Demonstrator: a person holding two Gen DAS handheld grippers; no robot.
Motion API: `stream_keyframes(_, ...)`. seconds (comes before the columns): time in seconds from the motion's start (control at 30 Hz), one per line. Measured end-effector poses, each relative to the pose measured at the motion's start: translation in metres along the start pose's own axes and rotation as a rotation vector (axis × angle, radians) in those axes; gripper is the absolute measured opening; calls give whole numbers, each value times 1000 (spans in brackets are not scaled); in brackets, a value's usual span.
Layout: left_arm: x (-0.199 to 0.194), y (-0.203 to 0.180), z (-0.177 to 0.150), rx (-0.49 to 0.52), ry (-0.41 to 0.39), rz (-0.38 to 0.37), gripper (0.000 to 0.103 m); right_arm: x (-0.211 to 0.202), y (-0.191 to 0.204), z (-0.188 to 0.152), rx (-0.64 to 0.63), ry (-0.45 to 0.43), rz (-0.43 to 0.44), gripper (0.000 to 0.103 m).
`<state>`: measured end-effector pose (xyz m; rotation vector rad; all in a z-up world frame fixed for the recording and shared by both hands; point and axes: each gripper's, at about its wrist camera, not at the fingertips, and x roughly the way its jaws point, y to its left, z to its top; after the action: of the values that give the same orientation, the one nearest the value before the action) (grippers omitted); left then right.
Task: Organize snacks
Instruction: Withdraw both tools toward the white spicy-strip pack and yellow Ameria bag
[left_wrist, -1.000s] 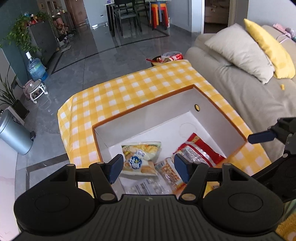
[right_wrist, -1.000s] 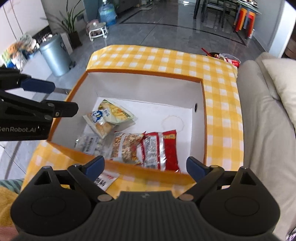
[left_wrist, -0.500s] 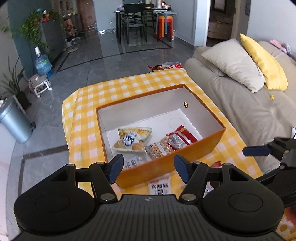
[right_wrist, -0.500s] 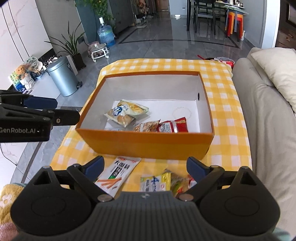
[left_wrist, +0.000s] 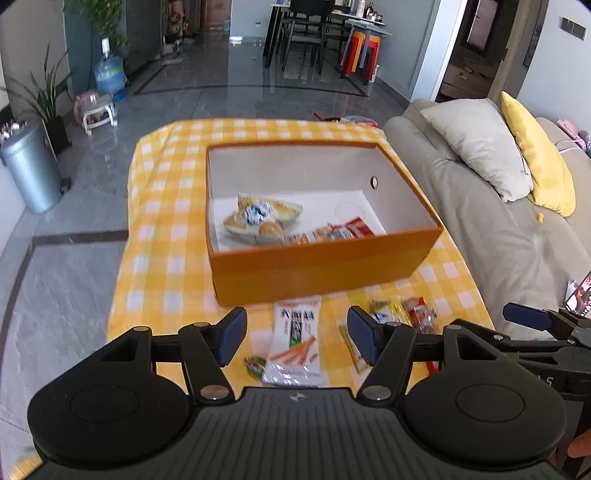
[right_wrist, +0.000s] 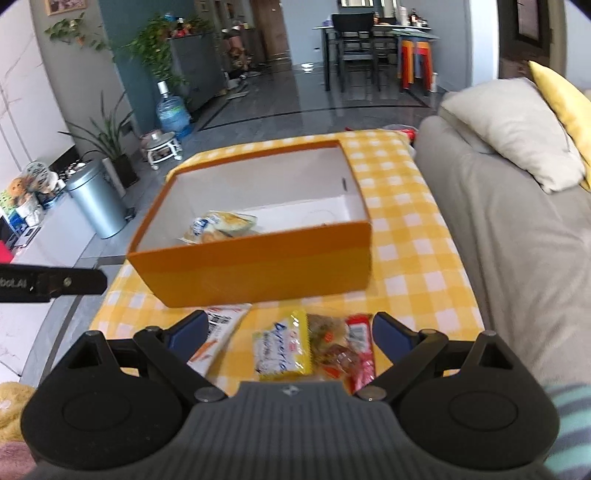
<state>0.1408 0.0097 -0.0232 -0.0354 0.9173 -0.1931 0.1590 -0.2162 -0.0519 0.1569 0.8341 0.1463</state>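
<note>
A: Lying between the spread, empty fingers of the left gripper (left_wrist: 293, 338), that white carrot-print packet (left_wrist: 295, 341)?
B: Yes. The right gripper (right_wrist: 290, 332), tilted down, likewise gapes empty over the yellow packet (right_wrist: 282, 349); the orange box (right_wrist: 258, 267) sits beyond both.

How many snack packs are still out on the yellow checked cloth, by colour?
White pack with carrot-coloured sticks: 1
Yellow pack: 1
Red pack: 1
Clear pack with brown snacks: 1
Small green wrapper: 1
Total: 5

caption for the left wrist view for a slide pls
Open left gripper above a white snack packet lying before the orange box on a checked tablecloth.
</note>
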Motion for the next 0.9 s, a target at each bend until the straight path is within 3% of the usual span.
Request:
stream_keyframes(0.2, 23, -4, -21, -10, 58, -21, 74, 8, -3, -21, -22, 7, -21, 88)
stream_keyframes(0.63, 66, -3, -29, 9, 117, -29, 79, 48, 6, -37, -145, 45, -6, 60)
stream_keyframes(0.9, 98, -7, -27, 81, 165, -33, 79, 76, 15, -35, -181, 84, -4, 58)
